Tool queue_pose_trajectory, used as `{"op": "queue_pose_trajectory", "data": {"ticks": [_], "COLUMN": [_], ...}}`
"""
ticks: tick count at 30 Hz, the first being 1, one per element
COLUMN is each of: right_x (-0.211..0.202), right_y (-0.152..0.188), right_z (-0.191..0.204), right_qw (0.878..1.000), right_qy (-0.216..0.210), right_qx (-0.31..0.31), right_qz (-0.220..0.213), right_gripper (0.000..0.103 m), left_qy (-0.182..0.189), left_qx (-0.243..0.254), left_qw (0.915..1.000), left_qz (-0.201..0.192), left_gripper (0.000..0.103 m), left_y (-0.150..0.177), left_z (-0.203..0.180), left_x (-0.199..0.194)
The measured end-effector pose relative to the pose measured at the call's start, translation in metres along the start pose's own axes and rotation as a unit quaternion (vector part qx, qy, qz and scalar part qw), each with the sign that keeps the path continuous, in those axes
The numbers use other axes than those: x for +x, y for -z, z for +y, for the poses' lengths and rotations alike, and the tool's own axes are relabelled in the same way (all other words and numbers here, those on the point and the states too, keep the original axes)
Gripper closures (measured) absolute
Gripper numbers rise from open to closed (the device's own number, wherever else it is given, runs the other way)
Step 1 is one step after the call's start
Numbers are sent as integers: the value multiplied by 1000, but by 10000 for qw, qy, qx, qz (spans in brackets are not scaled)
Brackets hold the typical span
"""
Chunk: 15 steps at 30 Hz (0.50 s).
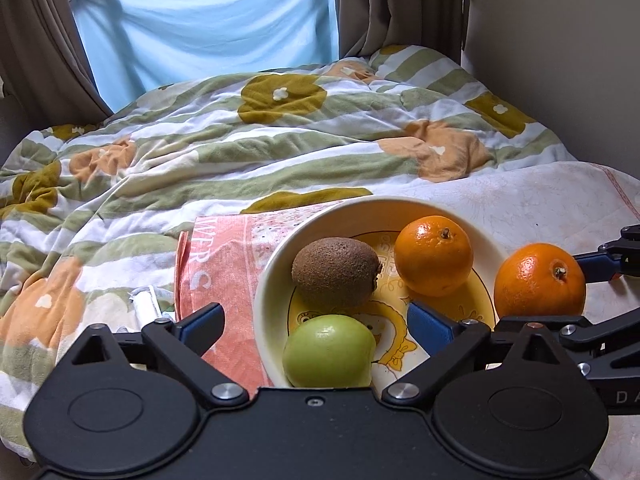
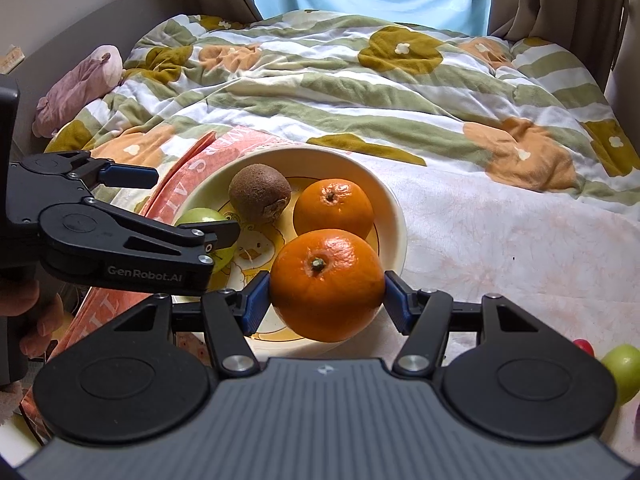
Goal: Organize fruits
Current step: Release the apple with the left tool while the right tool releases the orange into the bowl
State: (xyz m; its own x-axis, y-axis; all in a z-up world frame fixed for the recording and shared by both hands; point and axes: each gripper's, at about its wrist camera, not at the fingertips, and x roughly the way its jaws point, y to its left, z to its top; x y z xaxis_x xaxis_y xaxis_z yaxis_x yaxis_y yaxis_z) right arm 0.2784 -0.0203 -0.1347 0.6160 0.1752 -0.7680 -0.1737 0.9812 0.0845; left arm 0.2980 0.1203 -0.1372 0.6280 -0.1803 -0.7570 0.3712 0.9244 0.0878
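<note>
Left wrist view: the left gripper (image 1: 314,326) is spread wide w/ nothing between its blue pads, hovering over the near edge of the cream bowl (image 1: 276,264). Bowl sits partly on a pink printed cloth (image 1: 224,264), on the bed. Inside the bowl: a brown kiwi (image 1: 336,272) at the left-centre, a green apple (image 1: 329,351) nearest the camera, just beside the kiwi, and an orange (image 1: 433,255) toward the far right side. A cartoon print shows on the bowl's bottom. Off to the right, outside the rim, a second orange (image 1: 539,280) is pinched by the right gripper (image 1: 560,292), only partly in frame. Floral quilt (image 1: 240,140) covers the bed behind.

Right wrist view: right gripper (image 2: 327,294) is closed on the second orange (image 2: 327,285), blue pads pressing both sides, stem end up. The fruit is held over the bowl's (image 2: 394,216) near-right rim; can't tell if it touches. In the bowl, same contents: kiwi (image 2: 259,193) at the back left, orange (image 2: 333,209) behind the held one, green apple (image 2: 200,216) at left, mostly hidden by the left gripper (image 2: 188,208), whose fingers stand apart. At the far right edge, well apart from the bowl, another green apple (image 2: 622,368) and a bit of sth red (image 2: 584,347) lie on the pale sheet (image 2: 500,240).
</note>
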Motion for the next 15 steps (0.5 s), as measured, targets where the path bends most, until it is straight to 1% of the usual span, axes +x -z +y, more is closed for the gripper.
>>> {"op": "queue_pose_trajectory", "data": {"ticks": [5,10,15], "right_x": [0,11,26], "right_y": [-2,-3,-1], "right_z": [1,2,6], "right_qw": [9999,9997,9994], "right_qy": [-81,-90,-142], "right_qx": [-138,-233,-277], "right_qz": [-10,64,156], "right_gripper": [28,28,28], "left_qy": [-34,-22,-54], "left_qx": [-198,-464,-524], "left_qw": [9998,9988,9985], "left_qz": [-31,-121,-119], "left_gripper": [3,3,3], "left_y": [6,12,17], "left_z": [6,13,17], "left_x": [-15,-28,-31]}}
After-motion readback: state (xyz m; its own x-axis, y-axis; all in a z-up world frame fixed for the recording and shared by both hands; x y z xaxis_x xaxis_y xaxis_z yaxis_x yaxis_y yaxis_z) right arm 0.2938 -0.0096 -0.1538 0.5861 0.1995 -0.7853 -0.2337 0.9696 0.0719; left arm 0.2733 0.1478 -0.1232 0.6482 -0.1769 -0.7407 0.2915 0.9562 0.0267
